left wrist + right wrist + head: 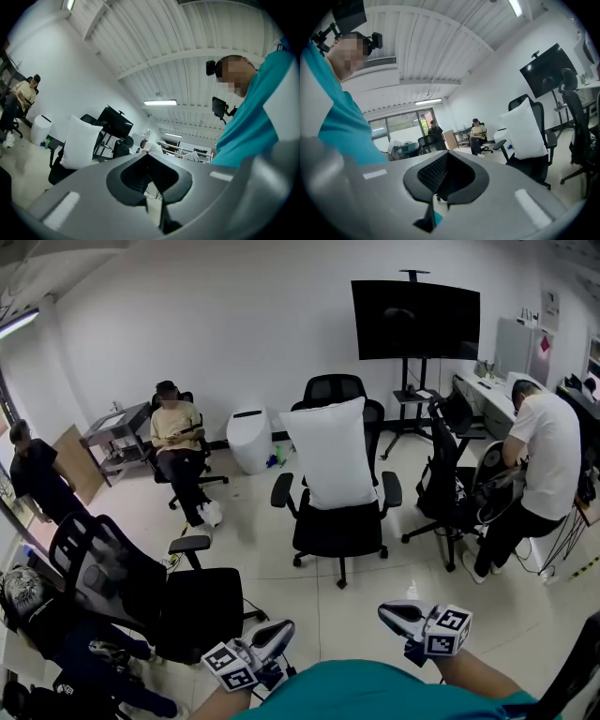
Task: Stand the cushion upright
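We judge the task as good as done. The white cushion [332, 456] already stands upright on the black office chair [339, 532], its base along the back edge of the seat and its face leaning on the backrest. Little seems left to do. Our left claw [279, 634] and right claw [394, 613] are both closed on nothing, well apart from the cushion. The white bin [249, 439] by the wall hides its contents.

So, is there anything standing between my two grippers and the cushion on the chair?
Nothing visible does. Only bare floor lies between the left gripper, the right gripper and the cushion, which stands upright on an office chair. A second chair stands left of the path.
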The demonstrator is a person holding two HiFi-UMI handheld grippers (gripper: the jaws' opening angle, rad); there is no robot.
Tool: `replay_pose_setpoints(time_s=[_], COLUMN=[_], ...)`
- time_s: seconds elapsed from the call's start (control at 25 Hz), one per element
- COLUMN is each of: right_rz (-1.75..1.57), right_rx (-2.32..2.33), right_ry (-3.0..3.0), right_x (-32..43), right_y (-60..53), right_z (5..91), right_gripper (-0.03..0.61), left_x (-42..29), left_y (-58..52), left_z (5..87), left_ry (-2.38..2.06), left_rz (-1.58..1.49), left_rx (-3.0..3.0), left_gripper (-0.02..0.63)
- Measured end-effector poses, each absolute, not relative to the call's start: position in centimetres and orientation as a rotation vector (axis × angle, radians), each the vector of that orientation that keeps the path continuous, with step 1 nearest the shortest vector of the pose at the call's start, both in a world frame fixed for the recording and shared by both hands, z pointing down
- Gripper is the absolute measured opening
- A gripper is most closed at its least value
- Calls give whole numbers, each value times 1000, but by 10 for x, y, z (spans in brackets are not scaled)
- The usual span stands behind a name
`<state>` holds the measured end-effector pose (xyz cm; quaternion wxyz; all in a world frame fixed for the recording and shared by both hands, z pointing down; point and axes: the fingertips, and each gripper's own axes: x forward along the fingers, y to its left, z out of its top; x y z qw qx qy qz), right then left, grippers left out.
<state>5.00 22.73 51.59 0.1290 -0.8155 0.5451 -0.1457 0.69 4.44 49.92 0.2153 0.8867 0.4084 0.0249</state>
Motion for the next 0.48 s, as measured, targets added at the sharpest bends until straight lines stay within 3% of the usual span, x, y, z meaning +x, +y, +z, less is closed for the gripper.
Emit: replay_pose_setpoints(time_s=[0.48], right_rz=[-398], right_rx=[-2419], right_ry=[1585], right_x=[58], right_y=[231], right_z=[510], right_gripper=[0], left_x=[14], left_y=[43], left_z=[497], left_ry=[1156], left_rz=[69], left_rx=[2454], left_gripper=[12])
